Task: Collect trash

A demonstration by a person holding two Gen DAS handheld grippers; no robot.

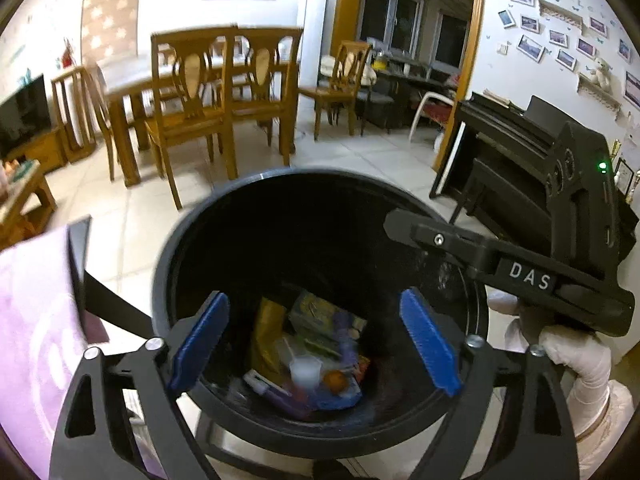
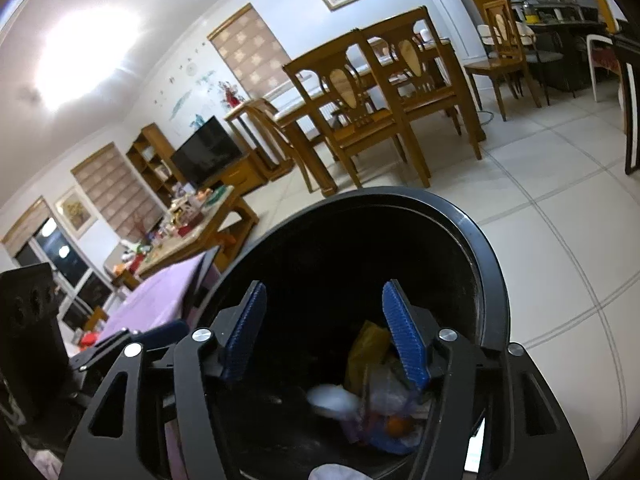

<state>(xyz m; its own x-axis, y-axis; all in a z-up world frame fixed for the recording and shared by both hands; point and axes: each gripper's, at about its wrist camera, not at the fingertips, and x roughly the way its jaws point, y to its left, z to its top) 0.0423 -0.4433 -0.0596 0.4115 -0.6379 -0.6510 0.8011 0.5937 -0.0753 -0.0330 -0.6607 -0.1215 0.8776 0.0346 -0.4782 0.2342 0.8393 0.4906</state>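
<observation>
While both grippers hang over the black bin (image 1: 320,216), we see bare tiled floor (image 1: 352,152) beyond its rim at 12 o'clock, running to the chairs (image 1: 192,92) well apart from it. A purple cloth (image 1: 36,320) lies close at 9 o'clock of the bin, on what may be a desk, though its edge is cut off.

Our left gripper (image 1: 314,344) has its fingers (image 1: 200,340) spread wide, with nothing between them. Our right gripper (image 2: 324,336) has its fingers (image 2: 404,336) parted about halfway, also holding nothing. From the left view, the right gripper (image 1: 516,276) reaches in at 3 o'clock, held by a gloved hand (image 1: 576,360).

Trash (image 1: 312,356) lies at the bottom of the bin: a yellow packet (image 1: 266,332), a clear cup (image 1: 306,370), something orange and round (image 1: 335,382), and wrappers we cannot make out. A white blur (image 2: 332,398) shows inside the bin in the right view; we cannot tell what it is. The bin's inner wall is too dark to read.
</observation>
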